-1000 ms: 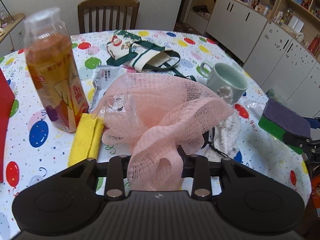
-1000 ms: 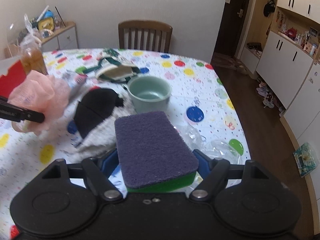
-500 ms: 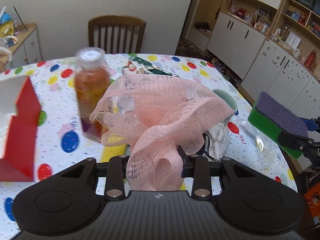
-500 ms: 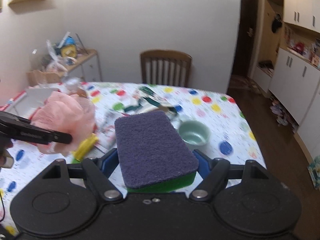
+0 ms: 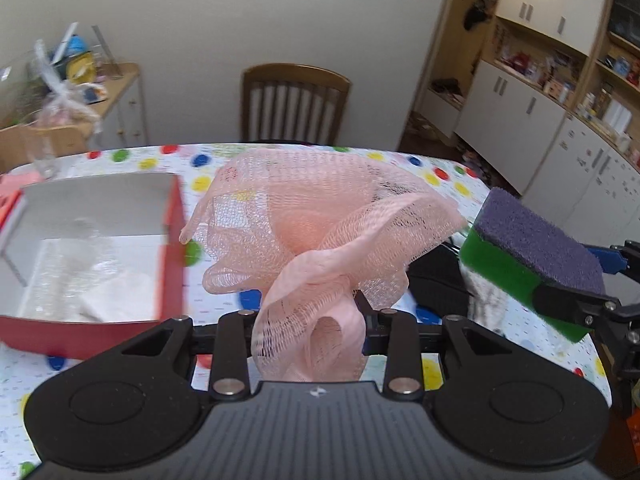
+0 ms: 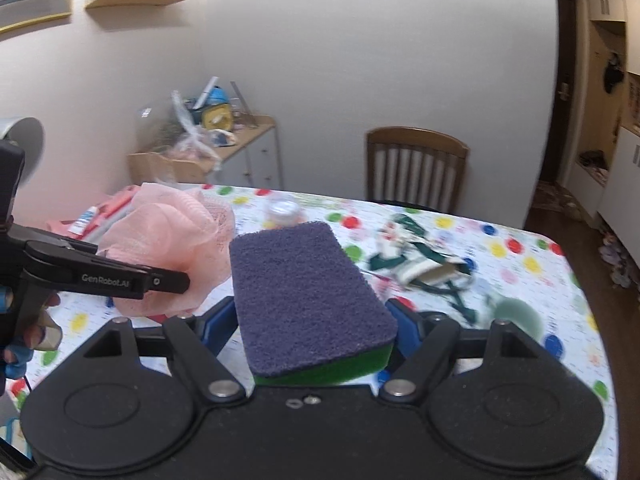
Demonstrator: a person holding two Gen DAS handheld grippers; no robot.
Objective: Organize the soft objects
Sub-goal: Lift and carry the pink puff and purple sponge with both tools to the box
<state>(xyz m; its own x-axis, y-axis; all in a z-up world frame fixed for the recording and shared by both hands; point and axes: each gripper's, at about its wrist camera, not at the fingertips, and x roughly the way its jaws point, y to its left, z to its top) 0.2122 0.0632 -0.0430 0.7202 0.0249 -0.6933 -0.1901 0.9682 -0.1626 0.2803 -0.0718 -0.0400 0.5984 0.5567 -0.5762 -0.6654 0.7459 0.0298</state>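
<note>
I see the table point(image 5: 448, 184) first, covered with a white cloth full of coloured dots, and a wooden chair point(image 5: 294, 104) stands behind its far edge. On the left part of the table lies an open red box point(image 5: 172, 248) with white inside walls; something pale and crumpled lies at its bottom, but it is blurred and I cannot say what it is.

My left tongs point(image 5: 308, 320) are closed on the pink mesh bath puff point(image 5: 320, 232). They pinch its gathered lower part, and the rest of the mesh spreads wide above the fingers. The puff hangs in the air just to the right of the red box, not inside it and not touching it as far as I can see. In the right wrist view the same puff point(image 6: 168, 256) appears on the left, above the table, with one black finger of the left tongs in front of it.

My right tongs point(image 6: 316, 320) are closed on a sponge point(image 6: 308, 296), purple on top and green below. It lies flat between the blue pads, lifted above the table. From the left wrist view the sponge point(image 5: 536, 248) is at the right, near the puff but apart from it.

Farther on the table I see a green and white pouch point(image 6: 416, 260) and a pale green cup point(image 6: 516, 314), both blurred.
</note>
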